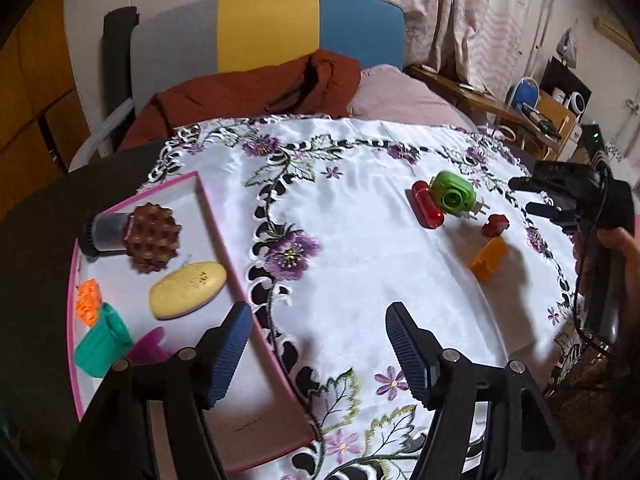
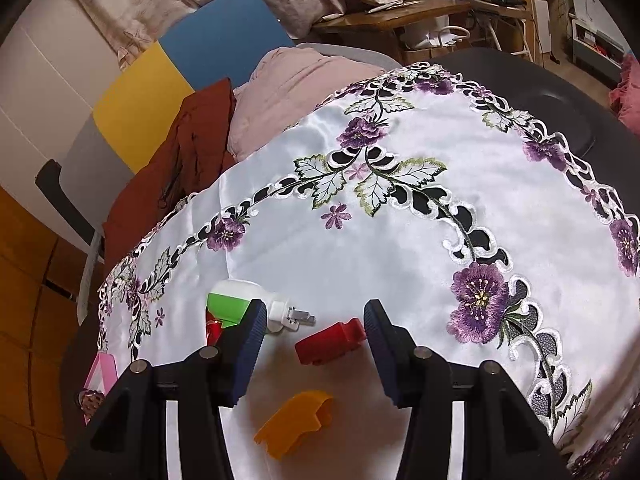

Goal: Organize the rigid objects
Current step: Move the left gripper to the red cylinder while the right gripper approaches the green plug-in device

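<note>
Your left gripper (image 1: 318,354) hangs with its jaws apart and nothing between them, straddling the pink tray's (image 1: 224,240) right rim. In the tray, from 9 to 7 o'clock, lie a brown knobbly brush (image 1: 154,238), a yellow oval case (image 1: 188,289), an orange piece (image 1: 89,295), a teal cup (image 1: 103,340) and a purple piece (image 1: 150,346). Your right gripper (image 2: 314,344) is also open and empty, the red block (image 2: 330,342) lying loose between its pads, untouched. The green plug-in device (image 2: 240,306) sits at 10 o'clock behind the left pad, the orange block (image 2: 294,424) at 6. The white embroidered tablecloth (image 2: 400,240) covers a dark table; a chair draped with clothes stands beyond. Only the left view shows the tray's contents and the red capsule (image 1: 427,205) whole.
</note>
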